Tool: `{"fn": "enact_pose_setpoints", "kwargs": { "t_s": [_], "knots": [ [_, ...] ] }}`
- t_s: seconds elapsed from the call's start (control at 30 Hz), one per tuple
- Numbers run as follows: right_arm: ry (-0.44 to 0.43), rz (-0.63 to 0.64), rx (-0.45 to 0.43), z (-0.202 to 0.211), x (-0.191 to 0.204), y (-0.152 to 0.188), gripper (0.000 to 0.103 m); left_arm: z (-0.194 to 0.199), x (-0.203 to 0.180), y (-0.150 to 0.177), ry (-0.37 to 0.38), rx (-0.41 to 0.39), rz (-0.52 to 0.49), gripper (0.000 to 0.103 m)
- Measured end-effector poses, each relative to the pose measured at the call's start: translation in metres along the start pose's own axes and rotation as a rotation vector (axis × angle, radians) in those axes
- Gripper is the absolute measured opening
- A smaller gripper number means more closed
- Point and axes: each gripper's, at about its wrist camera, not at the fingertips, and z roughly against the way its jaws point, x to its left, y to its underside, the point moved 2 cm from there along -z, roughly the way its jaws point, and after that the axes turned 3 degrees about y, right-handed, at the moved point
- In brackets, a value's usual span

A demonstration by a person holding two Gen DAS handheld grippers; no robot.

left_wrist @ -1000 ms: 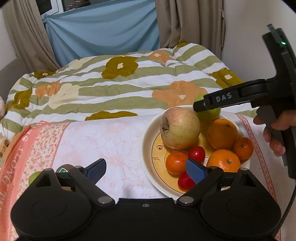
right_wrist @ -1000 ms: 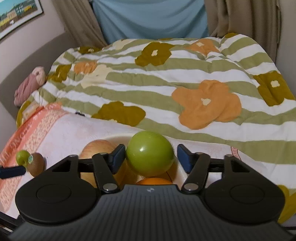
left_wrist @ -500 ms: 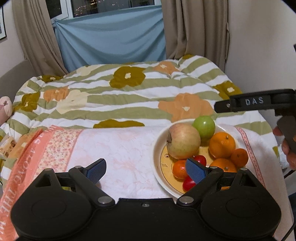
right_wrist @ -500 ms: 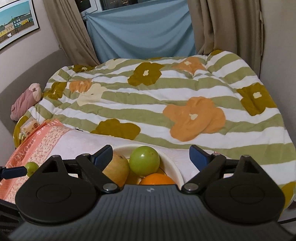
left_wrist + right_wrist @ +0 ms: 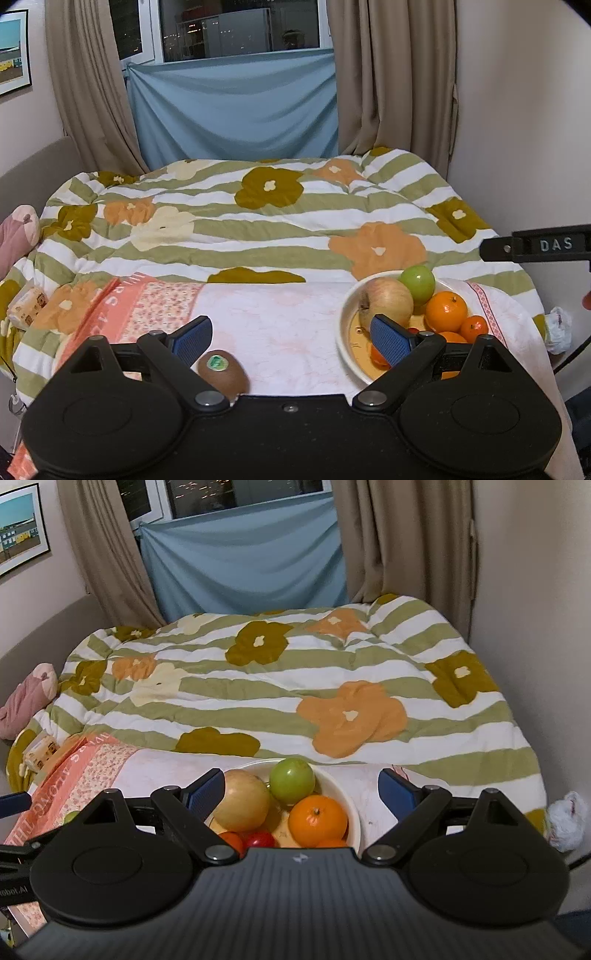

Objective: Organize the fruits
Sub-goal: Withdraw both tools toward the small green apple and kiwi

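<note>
A home bedroom: flowered quilt on bed, curtained window, framed picture.

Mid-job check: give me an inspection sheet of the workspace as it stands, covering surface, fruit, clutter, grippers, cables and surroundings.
Surface: pink floral cloth spread over a striped flower quilt.
Job's things: plate holds a large apple, green apple, oranges, small tangerine and red tomatoes. Kiwi lies on the cloth outside the plate.
Clutter: crumpled white wrapper at the right edge; small packet at the left.
Grippers: left gripper open, empty, kiwi near its left finger; right gripper open, empty, above the plate.
Cables: dark cable at the far right.
Surroundings: curtains, blue sheet, night window, framed picture.
</note>
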Motion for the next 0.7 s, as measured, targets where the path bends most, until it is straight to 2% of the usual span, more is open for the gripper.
{"fn": "enact_pose_setpoints", "kwargs": {
  "t_s": [0.33,0.7],
  "knots": [
    [0.058,-0.038,-0.01,0.035,0.061,0.026,0.103,0.021,0.058,0.015,0.012,-0.01,-0.026,0.095],
    [0.053,-0.056,-0.013,0.025,0.133,0.058,0.103,0.004,0.122,0.043,0.055,0.01,-0.084,0.095]
  ]
}}
